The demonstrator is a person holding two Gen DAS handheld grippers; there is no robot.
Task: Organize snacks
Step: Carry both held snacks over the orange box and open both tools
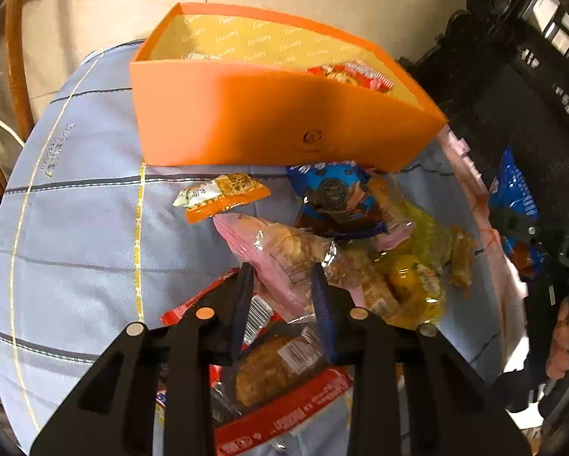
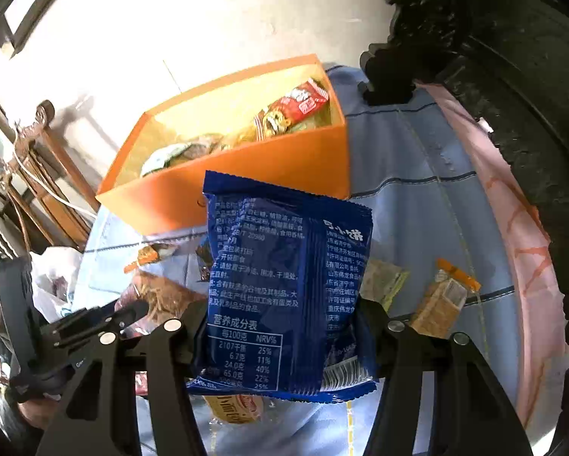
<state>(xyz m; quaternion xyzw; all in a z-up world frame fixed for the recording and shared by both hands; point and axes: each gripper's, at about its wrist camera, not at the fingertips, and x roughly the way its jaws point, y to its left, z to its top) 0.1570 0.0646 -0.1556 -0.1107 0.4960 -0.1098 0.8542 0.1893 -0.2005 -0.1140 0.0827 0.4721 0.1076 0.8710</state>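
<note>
My right gripper [image 2: 284, 326] clamped on blue packet [image 2: 288, 288], lifted near orange box [image 2: 246, 182]. Grip low on packet; may flop, catch box wall. My left gripper [image 1: 282, 285] nearly closed on pink wrapper [image 1: 280, 262] in pile; could drag neighbours off tabletop [image 1: 75, 228].

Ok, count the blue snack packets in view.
2: one held in the right gripper, blue packet; one on the pile beside the orange box. Others may be hidden.
</note>
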